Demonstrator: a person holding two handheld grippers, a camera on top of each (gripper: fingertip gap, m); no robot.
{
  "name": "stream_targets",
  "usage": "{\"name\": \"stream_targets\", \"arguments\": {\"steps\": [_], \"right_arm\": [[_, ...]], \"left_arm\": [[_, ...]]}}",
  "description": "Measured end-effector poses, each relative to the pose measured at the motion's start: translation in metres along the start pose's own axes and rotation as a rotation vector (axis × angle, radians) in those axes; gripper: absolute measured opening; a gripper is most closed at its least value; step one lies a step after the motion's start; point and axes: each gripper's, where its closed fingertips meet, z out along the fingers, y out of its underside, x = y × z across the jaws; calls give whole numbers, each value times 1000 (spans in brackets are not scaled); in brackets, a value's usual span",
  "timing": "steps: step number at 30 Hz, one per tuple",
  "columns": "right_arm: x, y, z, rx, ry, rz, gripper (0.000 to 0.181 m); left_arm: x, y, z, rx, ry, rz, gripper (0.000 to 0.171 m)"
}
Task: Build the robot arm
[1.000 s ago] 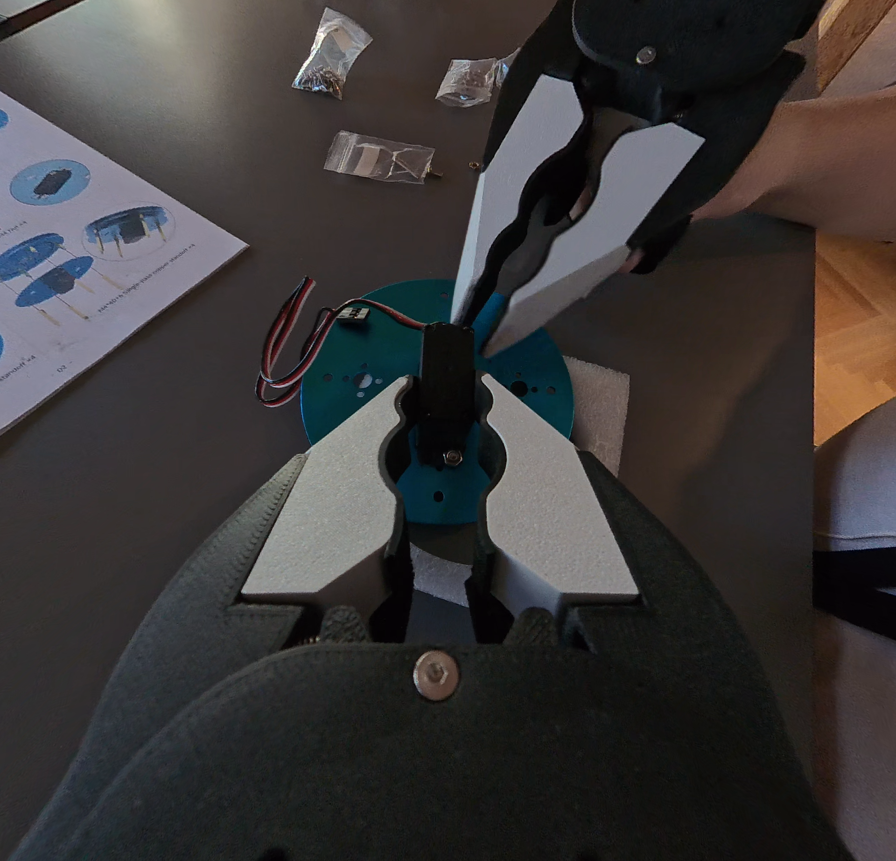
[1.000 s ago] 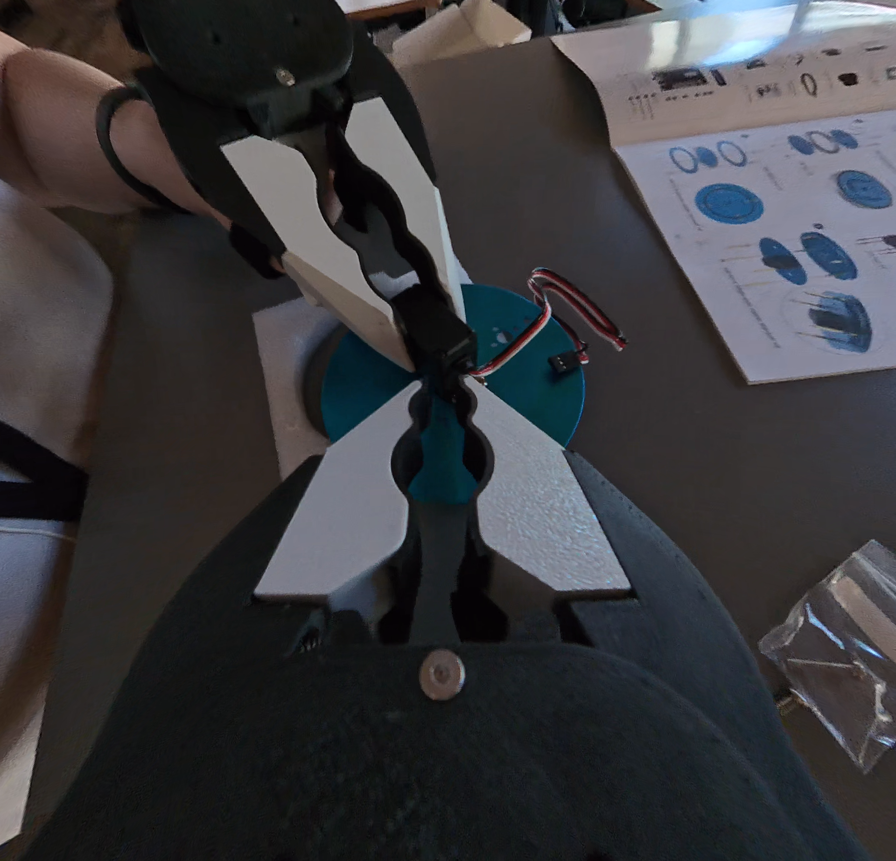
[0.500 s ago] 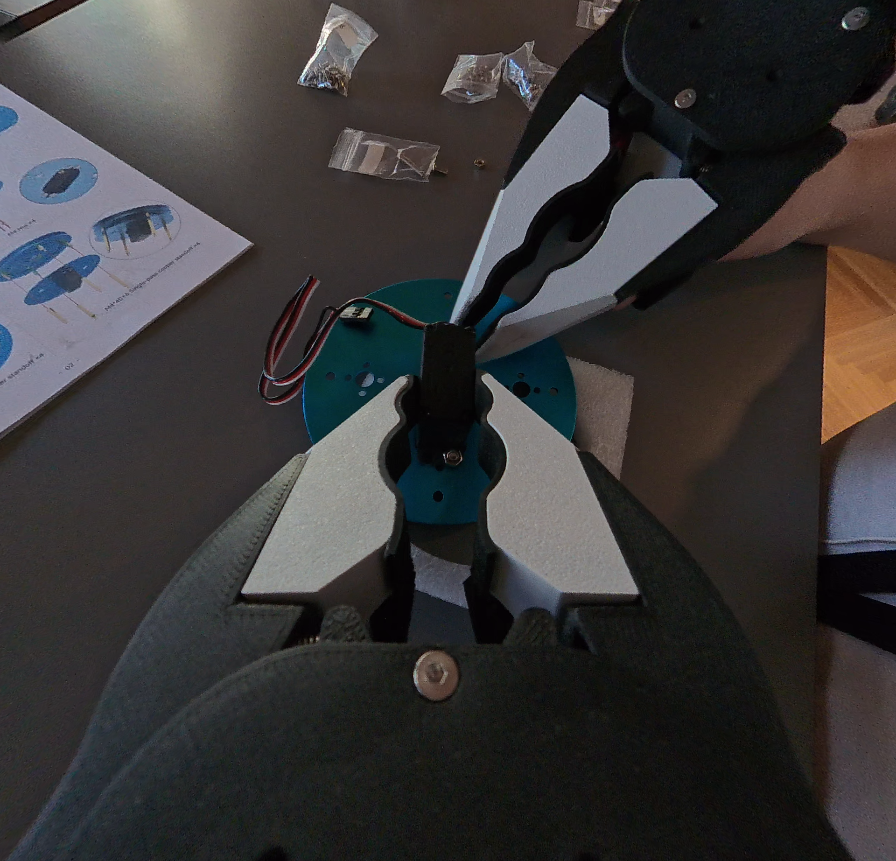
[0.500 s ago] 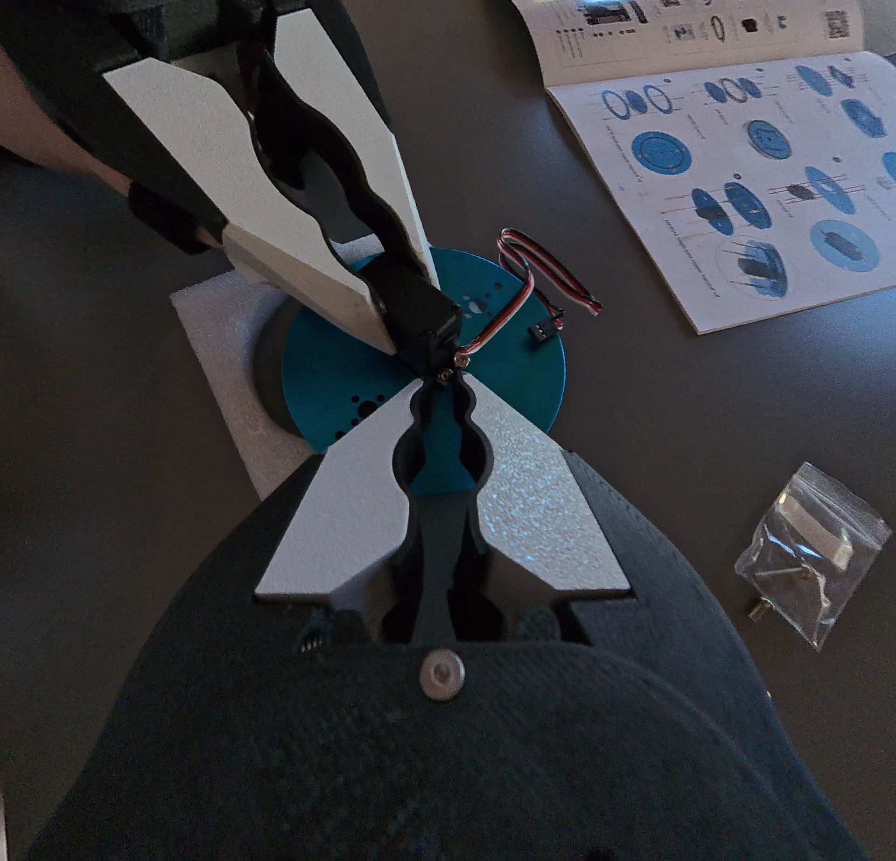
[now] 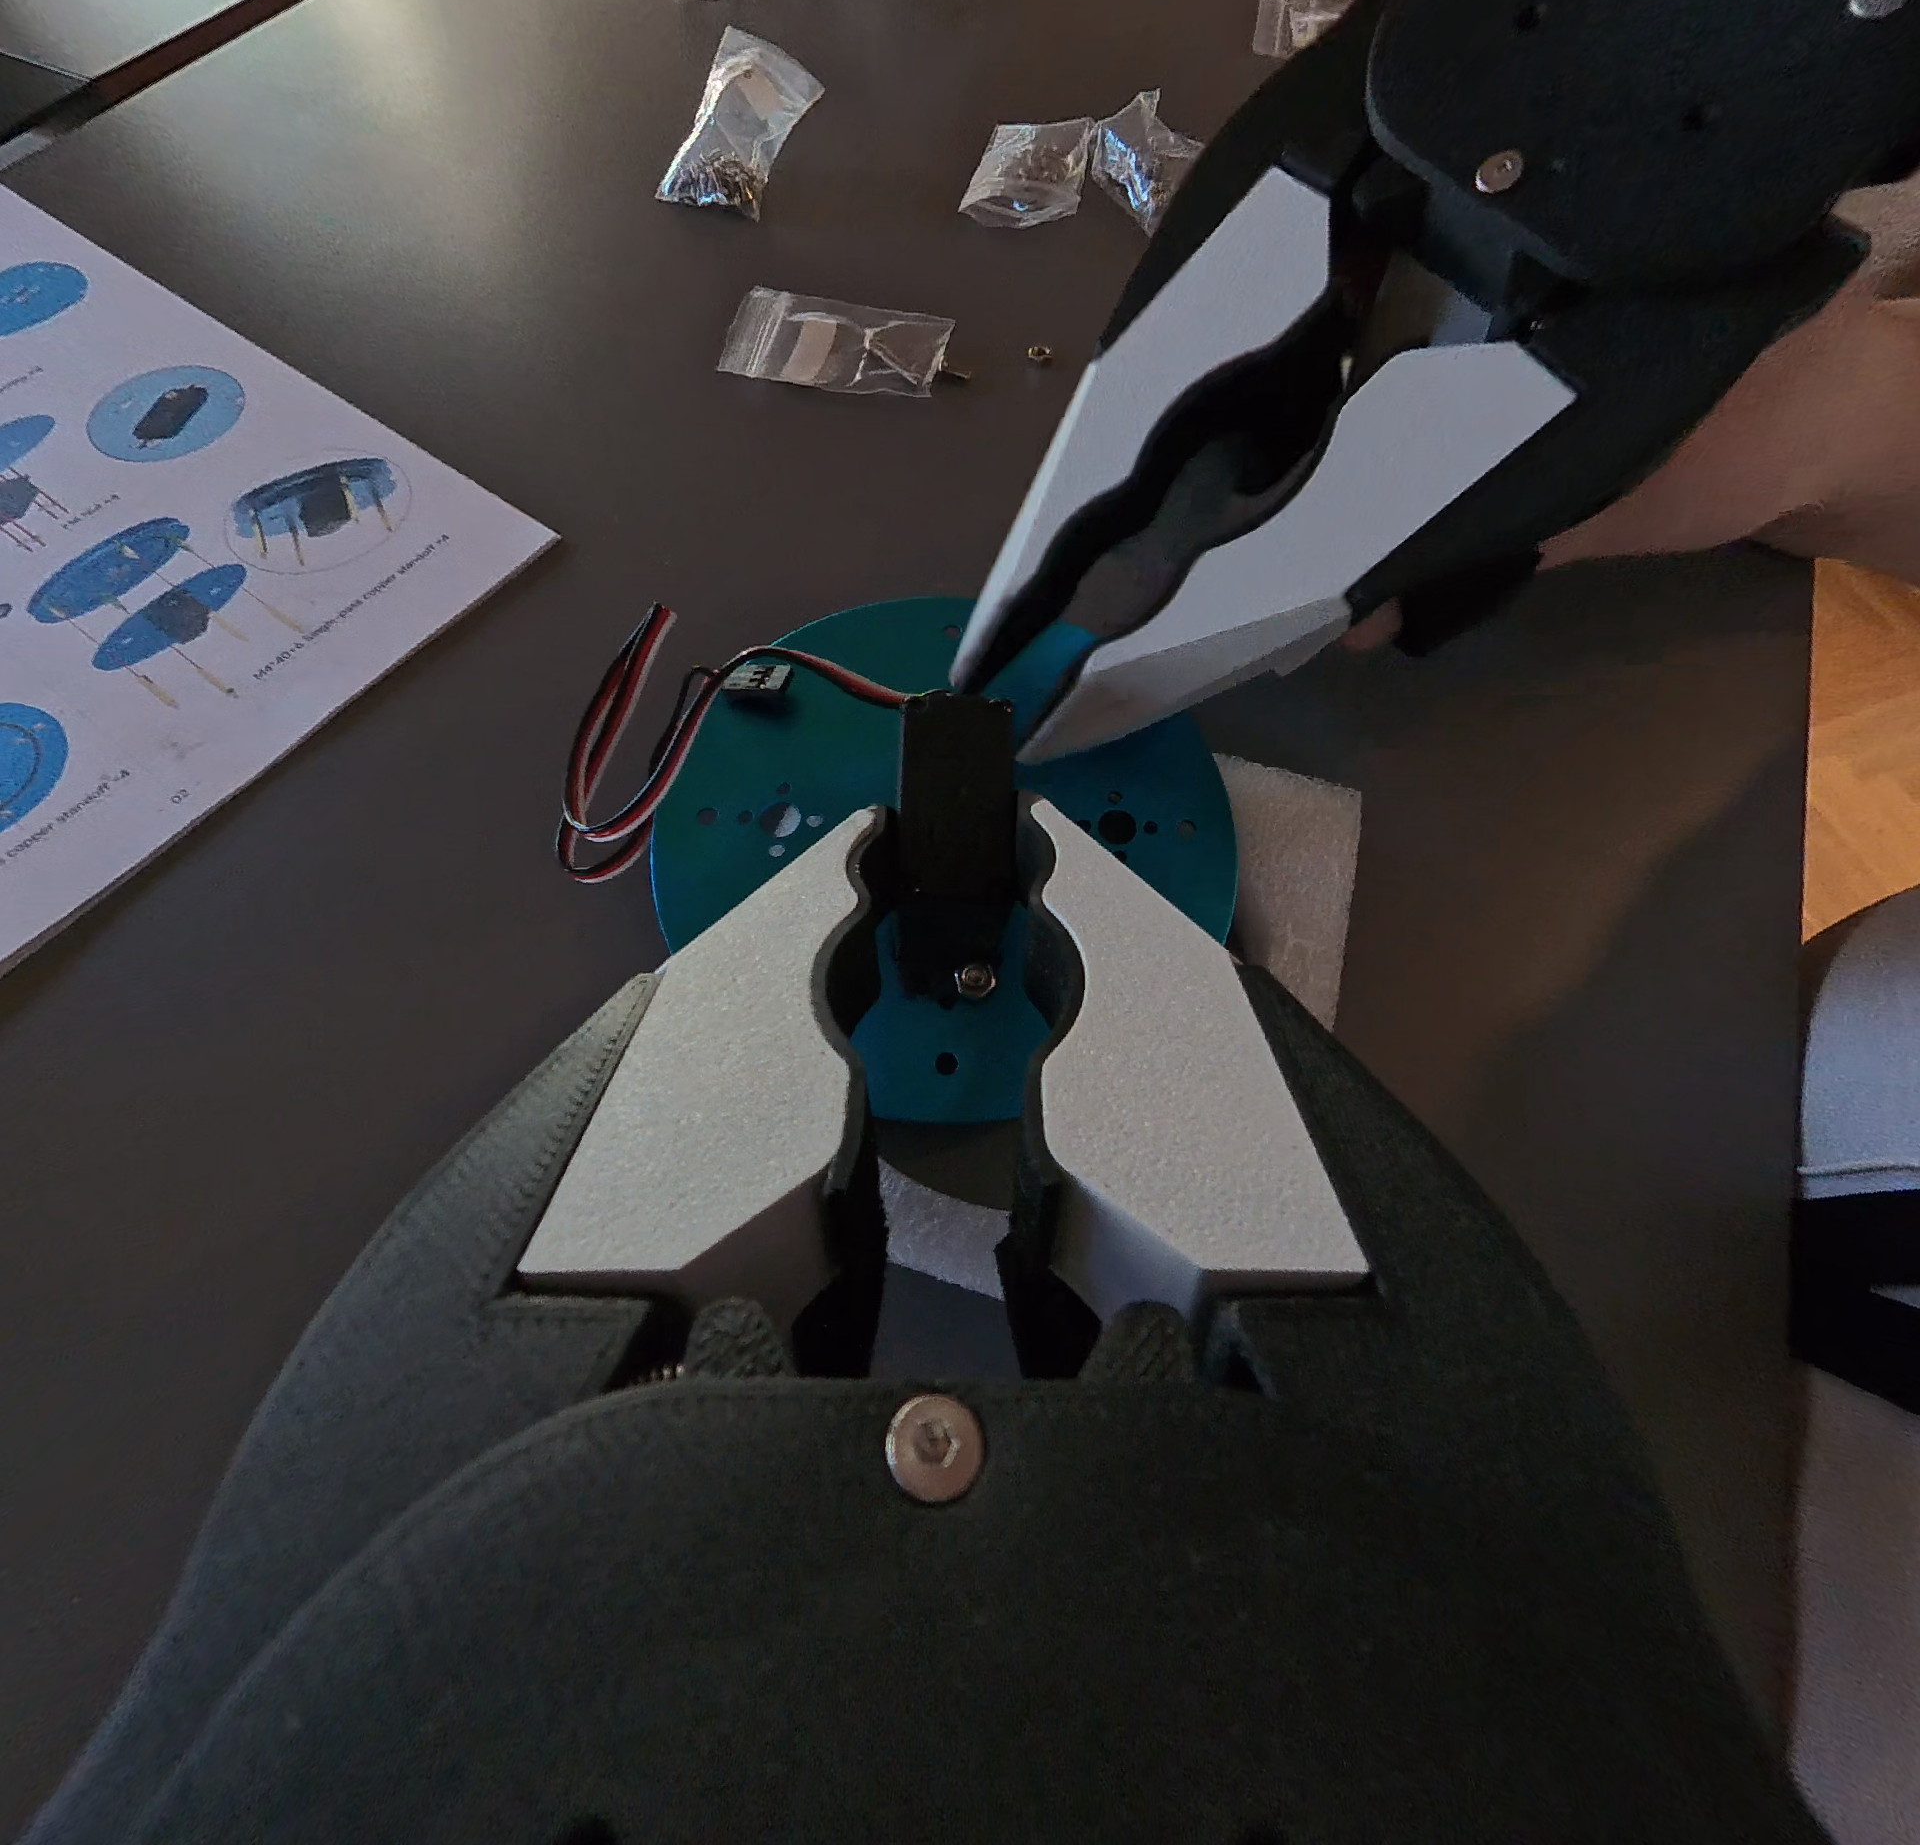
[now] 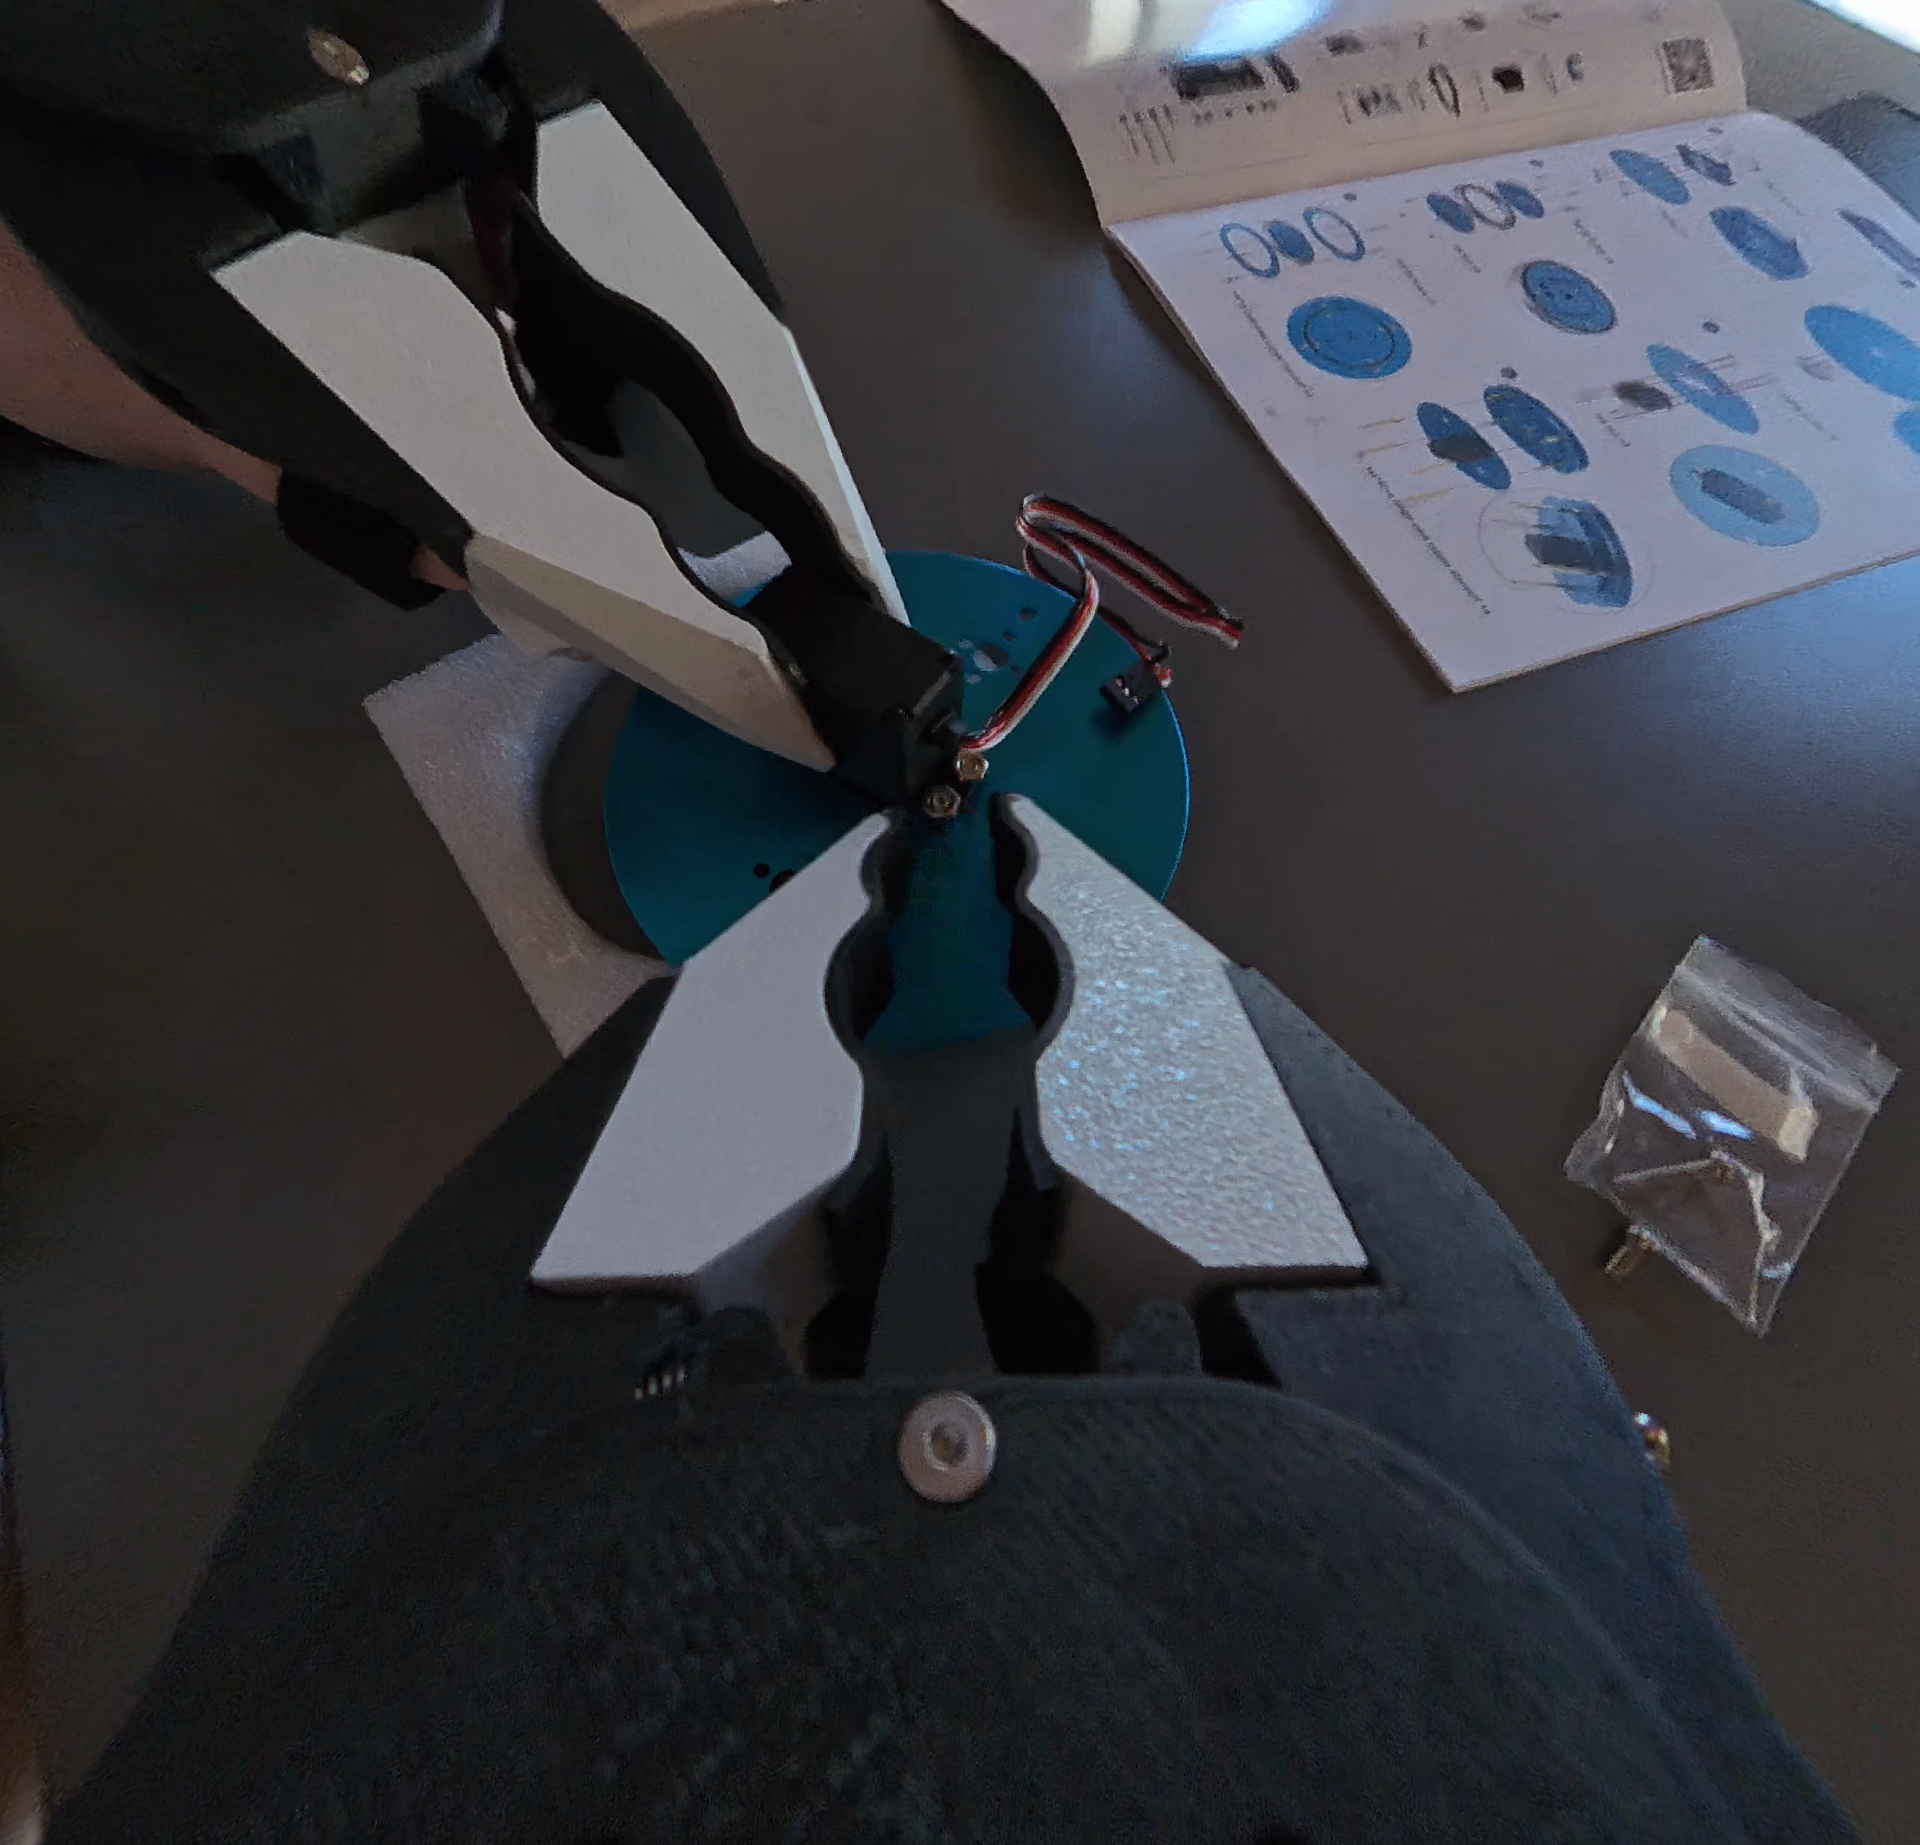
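Observation:
My left gripper (image 5: 954, 819) is shut on a black servo (image 5: 956, 808) and holds it upright on a round blue metal disc (image 5: 727, 787). The disc lies on a white foam pad (image 5: 1288, 839). The servo's red, white and black wire (image 5: 613, 746) loops off to the left and ends in a small plug. My right gripper (image 6: 942, 815) is slightly open and holds nothing. Its tips sit just before the servo's (image 6: 873, 694) end flange, which carries two small brass nuts (image 6: 940, 803). The right gripper also shows in the left wrist view (image 5: 997, 715), reaching in from the upper right.
An open instruction booklet (image 5: 156, 548) lies left of the disc; it also shows in the right wrist view (image 6: 1558, 341). Several small clear bags of hardware (image 5: 831, 341) lie beyond the disc, and one lies near the right gripper (image 6: 1735, 1120). The dark table's edge (image 5: 1803, 860) is to the right. The tips of both grippers are at nearly the same place.
The right gripper has swung back and to the right, with its tips still at the servo's far end. The left gripper and the servo have not moved.

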Motion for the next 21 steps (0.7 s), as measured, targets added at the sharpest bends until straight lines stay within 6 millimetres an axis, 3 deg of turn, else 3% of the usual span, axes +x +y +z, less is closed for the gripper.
{"name": "stream_targets", "arguments": {"steps": [4,7,14,21], "right_arm": [[-3,-3,3,7,-59,-117,24],[-6,0,8,-27,-85,-132,12],[-6,1,8,-36,-103,-75,12],[-5,0,8,-25,-83,-197,13]], "left_arm": [[0,0,0,6,10,-8,23],[0,0,0,4,8,-4,23],[0,-1,0,7,11,-13,23],[0,-1,0,10,16,-13,23]]}}
